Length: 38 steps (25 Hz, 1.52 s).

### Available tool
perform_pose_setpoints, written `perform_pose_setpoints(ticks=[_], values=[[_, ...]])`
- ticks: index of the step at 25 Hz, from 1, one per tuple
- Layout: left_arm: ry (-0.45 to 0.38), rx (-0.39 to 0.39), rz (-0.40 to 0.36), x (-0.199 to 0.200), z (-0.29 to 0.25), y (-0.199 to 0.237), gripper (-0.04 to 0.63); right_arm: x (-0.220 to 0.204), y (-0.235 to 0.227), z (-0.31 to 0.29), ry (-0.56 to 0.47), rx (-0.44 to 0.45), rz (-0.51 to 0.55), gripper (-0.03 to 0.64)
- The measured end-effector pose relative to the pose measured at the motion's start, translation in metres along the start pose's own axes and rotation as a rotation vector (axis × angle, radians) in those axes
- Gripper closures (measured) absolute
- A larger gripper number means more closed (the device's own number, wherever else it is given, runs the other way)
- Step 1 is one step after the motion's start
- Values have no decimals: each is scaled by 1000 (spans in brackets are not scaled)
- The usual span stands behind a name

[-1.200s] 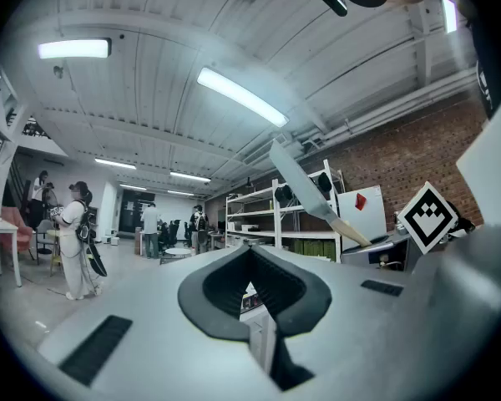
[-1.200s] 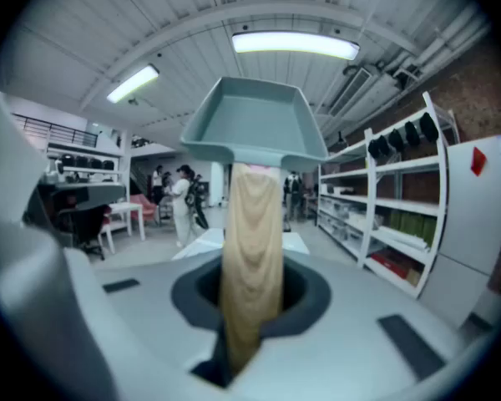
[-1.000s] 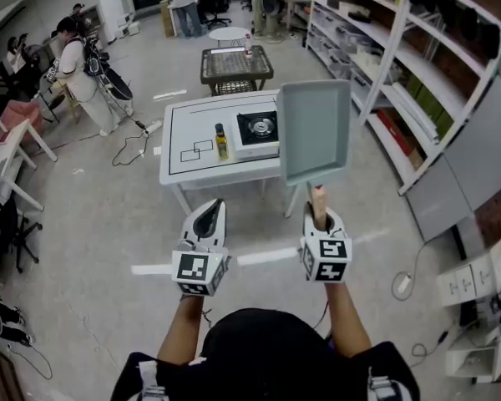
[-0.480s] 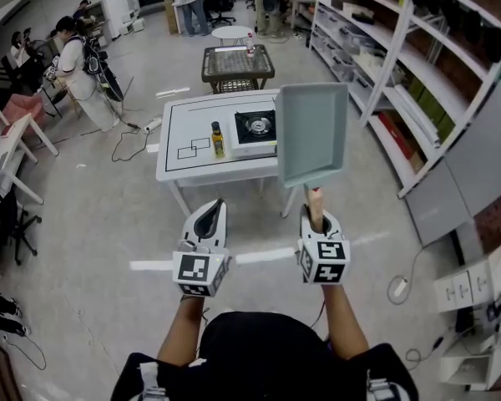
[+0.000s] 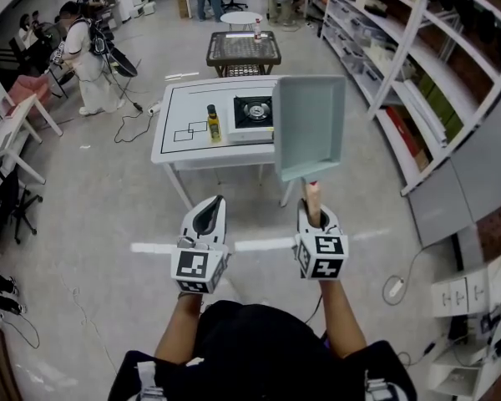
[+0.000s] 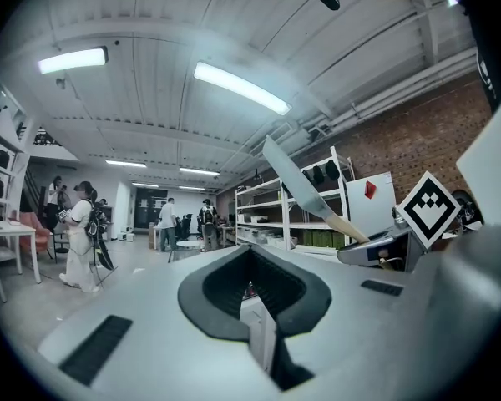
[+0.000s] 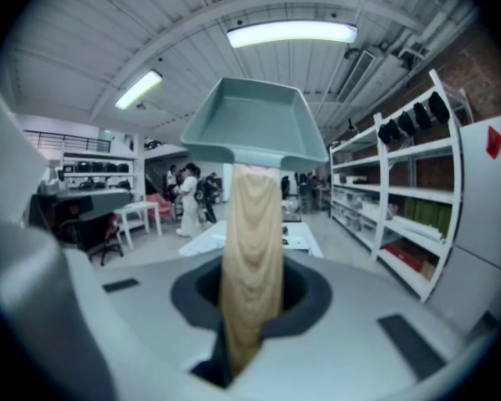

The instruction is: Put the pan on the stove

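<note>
Pan (image 5: 309,128) is held in the air, short of the white surface (image 5: 179,153) and well apart from the portable stove (image 5: 253,112) near its right edge. The pale wooden handle (image 7: 250,249) is pinched by the right gripper (image 5: 311,214) jaws, so the square, shallow, grey-green body is carried out ahead. The left gripper (image 5: 209,220) jaws are pressed together, empty.

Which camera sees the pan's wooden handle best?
The right gripper view: the wooden handle fills the middle, clamped in the right gripper. The head view shows only a short bit under the pan; the left gripper view shows it small, off to one side.
</note>
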<state>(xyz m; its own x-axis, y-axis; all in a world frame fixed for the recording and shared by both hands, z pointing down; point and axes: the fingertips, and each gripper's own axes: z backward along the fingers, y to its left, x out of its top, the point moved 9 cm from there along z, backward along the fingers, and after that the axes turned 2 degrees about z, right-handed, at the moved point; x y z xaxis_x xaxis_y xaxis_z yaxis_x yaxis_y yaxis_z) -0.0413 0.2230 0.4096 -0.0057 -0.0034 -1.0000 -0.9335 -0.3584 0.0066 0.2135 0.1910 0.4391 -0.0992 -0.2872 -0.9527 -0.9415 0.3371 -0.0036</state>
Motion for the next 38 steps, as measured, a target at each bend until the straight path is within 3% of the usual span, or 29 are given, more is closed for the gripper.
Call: perform_pose_setpoints(ticks=[9,16,24,38], values=[[-5,-20,50,-4,-31,1,571,1,-17,-25,10,2,-4,558],[17,-32,57,-14,-78,33,571,9,-26,-77,40,-23,-5,558],[38,-44,70,-10,-148,94,571,33,-20,-160,72,-45,-6,558],[59,-147,109,-14,-257,221,571,80,14,-297,147,-115,-2,555]])
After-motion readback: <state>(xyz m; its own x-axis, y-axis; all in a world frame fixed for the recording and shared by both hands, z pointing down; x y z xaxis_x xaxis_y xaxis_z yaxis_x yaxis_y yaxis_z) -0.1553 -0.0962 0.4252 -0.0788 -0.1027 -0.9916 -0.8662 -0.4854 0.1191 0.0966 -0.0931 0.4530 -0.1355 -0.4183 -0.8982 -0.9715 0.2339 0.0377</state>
